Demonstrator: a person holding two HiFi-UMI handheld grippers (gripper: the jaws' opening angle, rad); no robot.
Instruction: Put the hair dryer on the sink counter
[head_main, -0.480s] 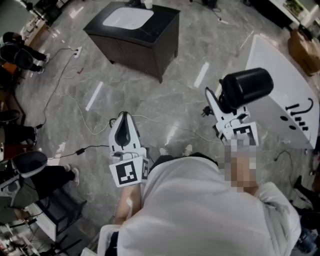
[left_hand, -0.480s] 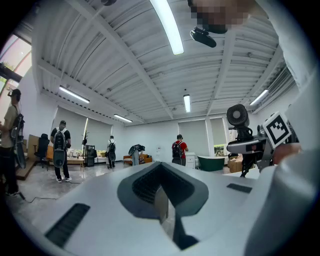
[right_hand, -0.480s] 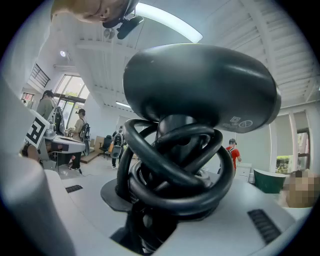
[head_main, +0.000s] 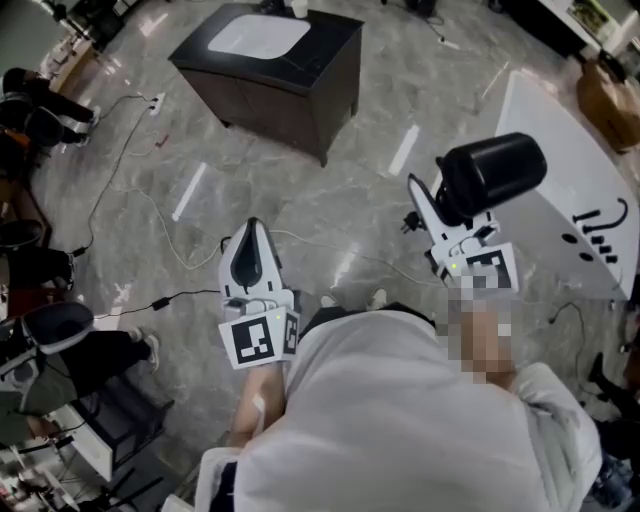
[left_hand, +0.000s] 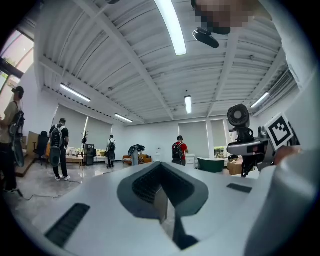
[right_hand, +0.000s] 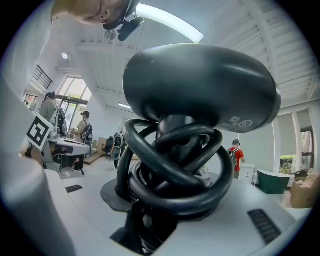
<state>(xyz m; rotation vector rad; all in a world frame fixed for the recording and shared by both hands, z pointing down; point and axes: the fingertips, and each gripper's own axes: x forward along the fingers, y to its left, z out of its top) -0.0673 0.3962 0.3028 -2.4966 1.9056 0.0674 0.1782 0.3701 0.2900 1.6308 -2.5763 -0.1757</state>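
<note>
A black hair dryer with its cord wound round the handle stands up from my right gripper, which is shut on that handle. Up close in the right gripper view, the dryer's body and the cord coils fill the picture above the right gripper. My left gripper is held level at the left, shut and holding nothing; its jaws meet in the left gripper view. The sink counter, a dark cabinet with a white basin, stands some way ahead on the floor.
Cables and a power strip lie on the grey floor left of the counter. A white curved table stands at the right, with a cardboard box beyond it. People and chairs crowd the left edge. More people stand far off.
</note>
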